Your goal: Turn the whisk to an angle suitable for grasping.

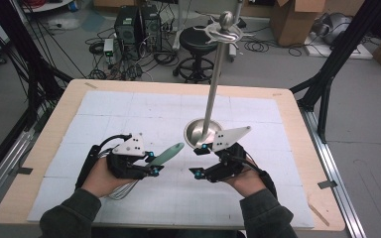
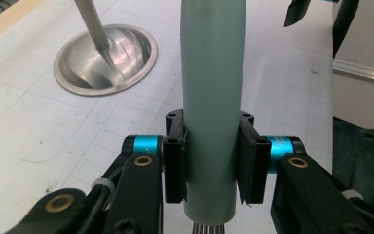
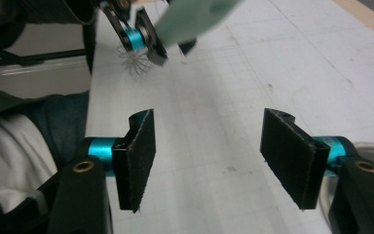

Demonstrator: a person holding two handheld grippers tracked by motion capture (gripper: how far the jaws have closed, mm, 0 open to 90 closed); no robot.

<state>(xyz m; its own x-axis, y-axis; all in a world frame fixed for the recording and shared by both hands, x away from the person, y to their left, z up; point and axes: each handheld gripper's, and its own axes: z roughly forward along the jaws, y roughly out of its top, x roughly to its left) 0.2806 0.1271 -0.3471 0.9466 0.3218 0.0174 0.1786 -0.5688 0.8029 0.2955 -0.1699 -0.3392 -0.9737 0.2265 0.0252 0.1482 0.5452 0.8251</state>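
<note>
Nearest, the left gripper (image 1: pixel 152 164) has its fingers (image 2: pixel 174 163) clamped on the pale green handle (image 2: pixel 210 112) of a whisk, whose wires (image 3: pixel 135 62) stick out behind. At 3 o'clock from it, the right gripper (image 1: pixel 199 161) has its fingers (image 3: pixel 137 158) parted with nothing between them, over the table (image 1: pixel 129 109). Farther, at 12 o'clock from the right gripper, stands a metal stand (image 1: pixel 213 89) on a round base (image 2: pixel 78 68).

- Left tongs (image 1: pixel 152 164) sit in the left hand (image 1: pixel 101 179), jaws clamped tight, pointing toward the right tongs
- Right tongs (image 1: pixel 199 159) sit in the right hand (image 1: pixel 243 179), jaws apart with nothing between them, pointing left
</note>
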